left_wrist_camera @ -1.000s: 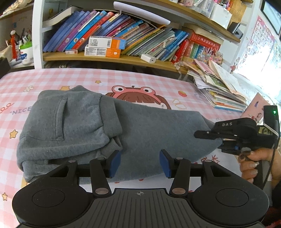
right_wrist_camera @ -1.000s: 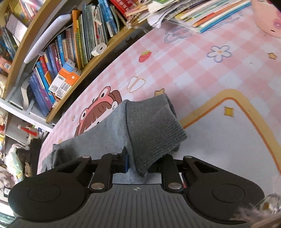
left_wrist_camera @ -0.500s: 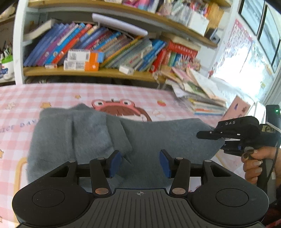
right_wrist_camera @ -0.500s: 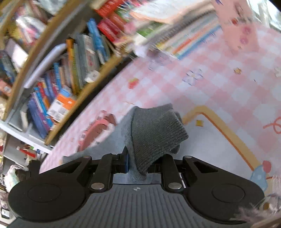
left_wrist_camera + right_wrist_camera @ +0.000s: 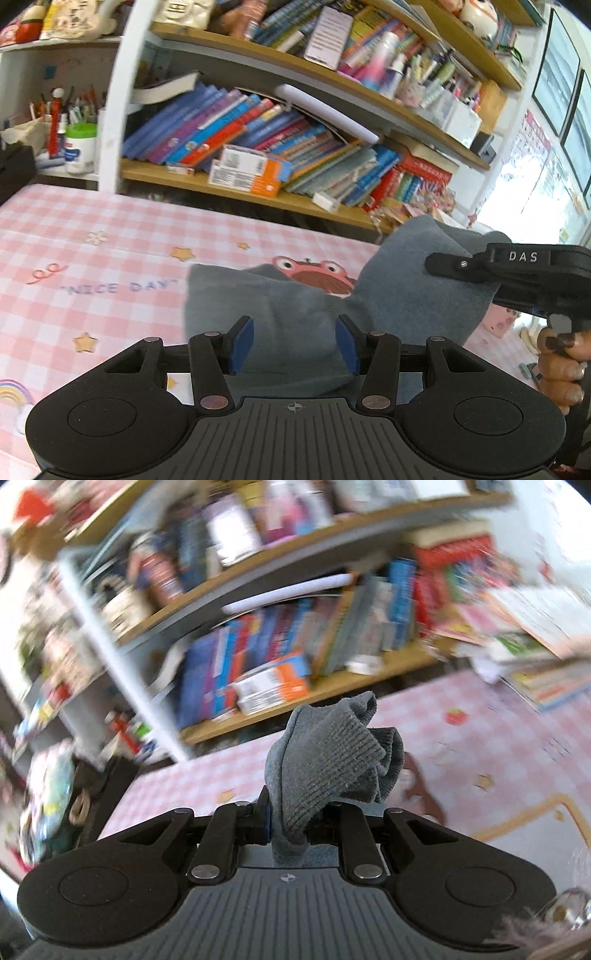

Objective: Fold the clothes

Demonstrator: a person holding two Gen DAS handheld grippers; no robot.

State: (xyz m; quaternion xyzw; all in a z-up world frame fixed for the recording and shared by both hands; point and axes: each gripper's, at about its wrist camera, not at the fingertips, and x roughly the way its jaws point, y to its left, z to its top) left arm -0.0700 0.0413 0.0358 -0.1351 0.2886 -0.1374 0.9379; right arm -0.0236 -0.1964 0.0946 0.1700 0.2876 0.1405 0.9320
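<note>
Grey fleece is what you've got here: a sweatshirt (image 5: 295, 314) lying partly on the pink checked tablecloth (image 5: 92, 240), with its right end lifted clear off it by your right gripper (image 5: 295, 823), whose jaws are pinched tight on the ribbed cuff (image 5: 332, 760). Your left gripper (image 5: 293, 341) hangs over the near edge of the fabric with its blue pads (image 5: 242, 343) apart and nothing squeezed between them. Behind it all there's a packed bookshelf (image 5: 295, 155).

You face a wooden bookshelf (image 5: 236, 192) crammed with leaning books (image 5: 229, 129). Below it spreads a pink checked tablecloth (image 5: 92, 229) printed with stars. Bright daylight floods through a window (image 5: 532, 206) at your right.
</note>
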